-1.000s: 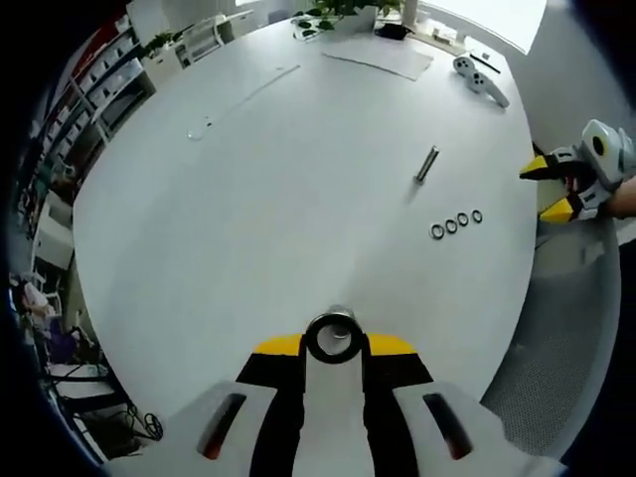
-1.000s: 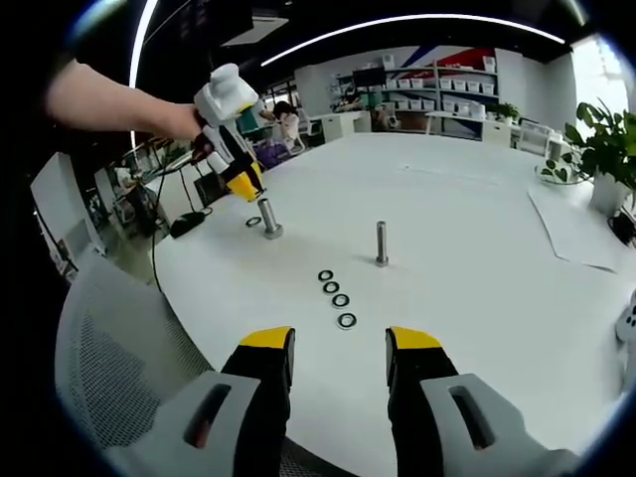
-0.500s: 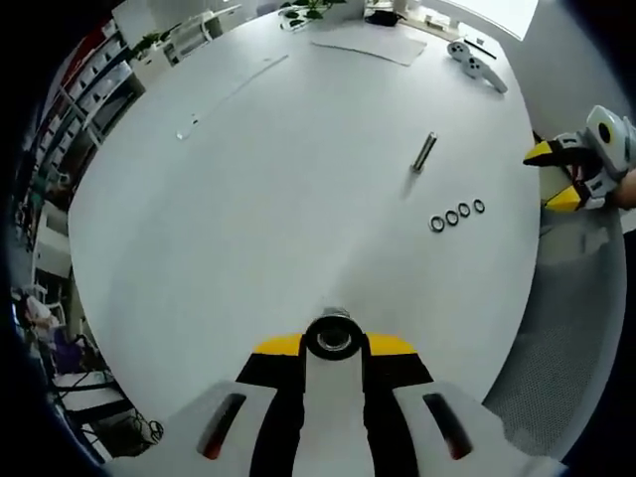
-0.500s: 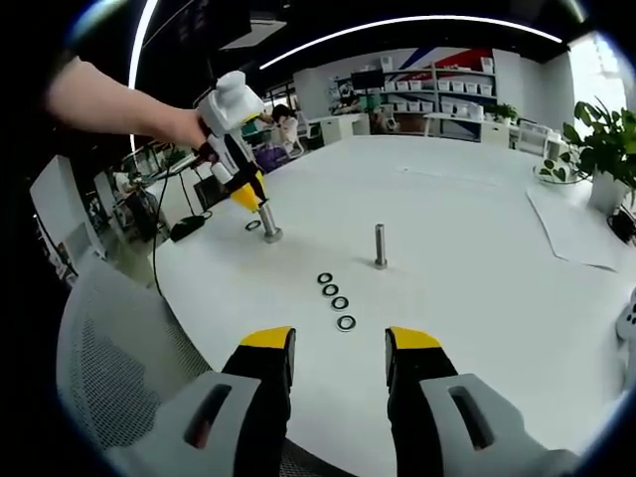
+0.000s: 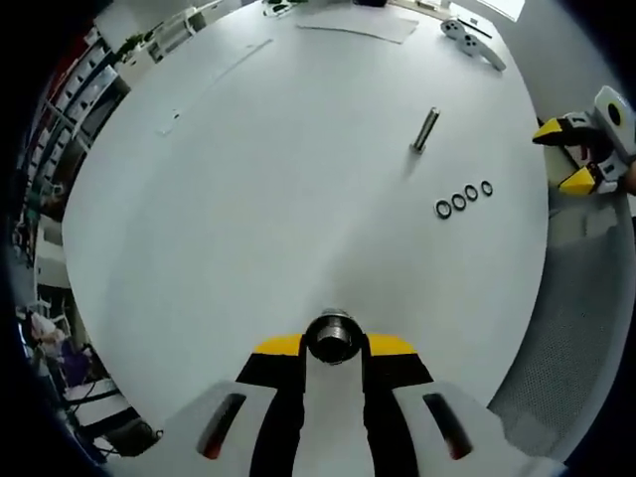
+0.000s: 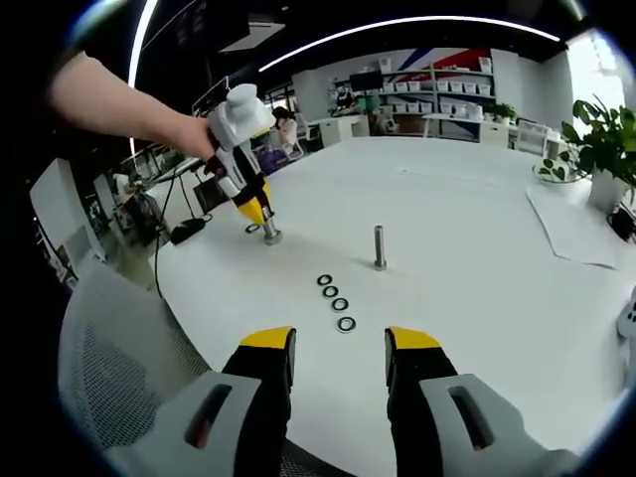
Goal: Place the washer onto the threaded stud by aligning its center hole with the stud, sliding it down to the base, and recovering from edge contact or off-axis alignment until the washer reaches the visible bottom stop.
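Clenching a stud (image 5: 332, 336) at lower centre to steady it, the left claw (image 5: 332, 348) waits while the right claw (image 6: 338, 350) hangs released above four washers (image 6: 336, 295).

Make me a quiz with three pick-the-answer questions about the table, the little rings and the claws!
1. Where do the small dark metal rings lie?
A. In a row on the white table, near the upright metal stud
B. Stacked on the stud
C. On the mesh chair

2. How many rings are in that row?
A. Two
B. Four
C. Seven

3. How is the right claw?
A. Shut on a ring
B. Shut on the stud
C. Open, holding nothing

Answers:
1. A: the right gripper view shows the row flat on the white table, just in front of the upright metal stud.
2. B: four rings can be counted in the left gripper view.
3. C: its yellow-tipped jaws stand apart with only table between them.
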The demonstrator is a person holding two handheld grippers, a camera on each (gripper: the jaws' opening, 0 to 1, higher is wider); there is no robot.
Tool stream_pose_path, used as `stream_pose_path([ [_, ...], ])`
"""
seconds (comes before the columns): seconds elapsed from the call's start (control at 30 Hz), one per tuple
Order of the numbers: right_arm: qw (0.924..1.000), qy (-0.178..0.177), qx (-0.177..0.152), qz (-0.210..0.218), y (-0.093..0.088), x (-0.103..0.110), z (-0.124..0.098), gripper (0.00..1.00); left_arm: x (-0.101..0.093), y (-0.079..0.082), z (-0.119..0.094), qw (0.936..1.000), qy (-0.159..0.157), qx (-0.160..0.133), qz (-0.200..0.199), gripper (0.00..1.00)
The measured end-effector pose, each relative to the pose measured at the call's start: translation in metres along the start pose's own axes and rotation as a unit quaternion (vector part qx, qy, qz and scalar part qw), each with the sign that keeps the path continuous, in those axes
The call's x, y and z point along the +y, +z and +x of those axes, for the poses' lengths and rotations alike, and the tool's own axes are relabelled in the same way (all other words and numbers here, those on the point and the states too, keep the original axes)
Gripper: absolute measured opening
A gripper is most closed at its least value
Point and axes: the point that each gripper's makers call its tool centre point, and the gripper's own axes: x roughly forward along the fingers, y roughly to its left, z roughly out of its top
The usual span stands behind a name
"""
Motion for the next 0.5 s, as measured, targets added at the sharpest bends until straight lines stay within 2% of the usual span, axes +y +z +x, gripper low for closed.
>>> stream_pose_path([
  [0.2, 1.0, -0.006, 0.003, 0.0, -0.001, -0.002, 0.0, 0.38, -0.002, -0.001, 0.013, 0.9998, -0.004, 0.018, 0.004, 0.19],
  [0.5, 1.0, -0.008, -0.001, 0.004, 0.0, -0.003, -0.001, 0.38, -0.002, -0.004, 0.024, 0.9995, -0.004, 0.03, 0.003, 0.19],
])
